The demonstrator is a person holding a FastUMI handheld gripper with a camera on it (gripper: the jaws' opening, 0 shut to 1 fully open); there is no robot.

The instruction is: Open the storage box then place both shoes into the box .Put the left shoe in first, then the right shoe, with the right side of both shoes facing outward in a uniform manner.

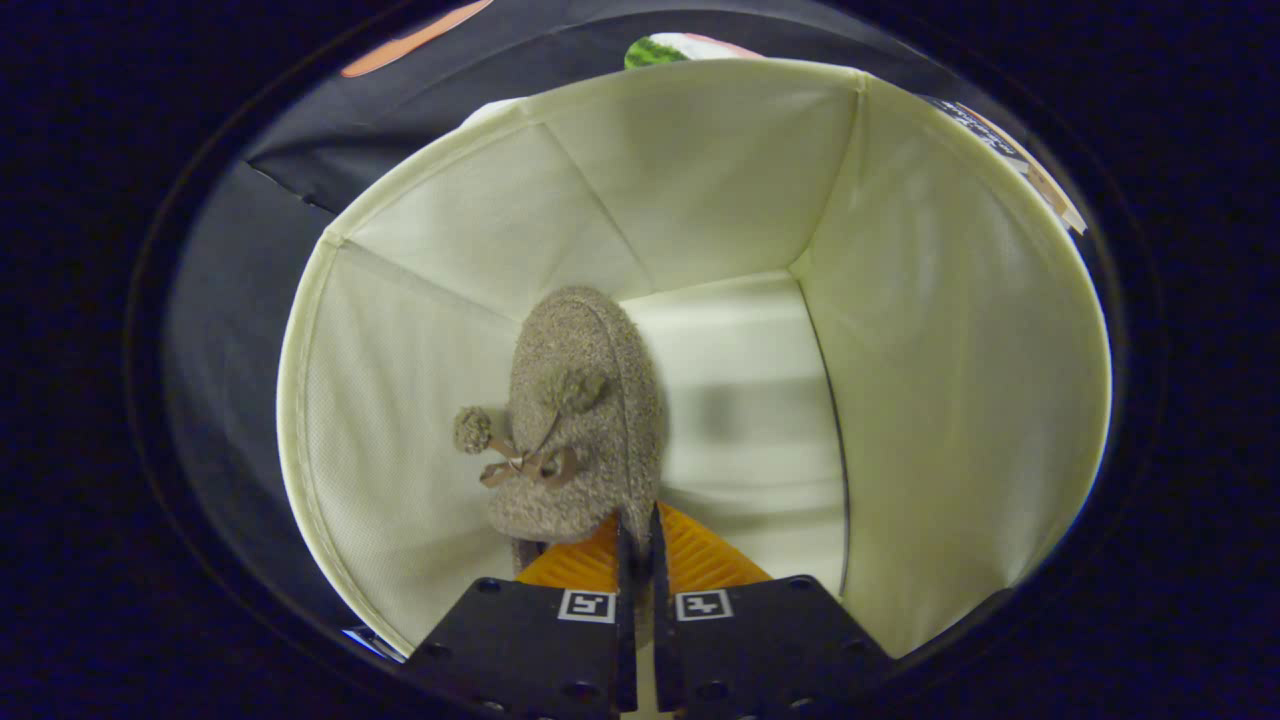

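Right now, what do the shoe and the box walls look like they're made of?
Shoe: fuzzy grey-brown fabric, felt or fleece by its nap, matte, with pompoms and a brown bow. Box: cream woven or non-woven cloth, soft-sided, going by its fine weave, creases and stitched rim. Gripper: fingers nearly closed at the shoe's near end; grip unclear.

Camera looks down along tongs (637, 535) into box (940, 330).

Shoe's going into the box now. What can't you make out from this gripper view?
- Shoe heel and sole: behind the fingers, which are nearly closed on its rear edge.
- Box floor under the shoe: covered by it.
- Left or right shoe: cannot tell from above.
- Box's near wall: cut off behind the gripper body.
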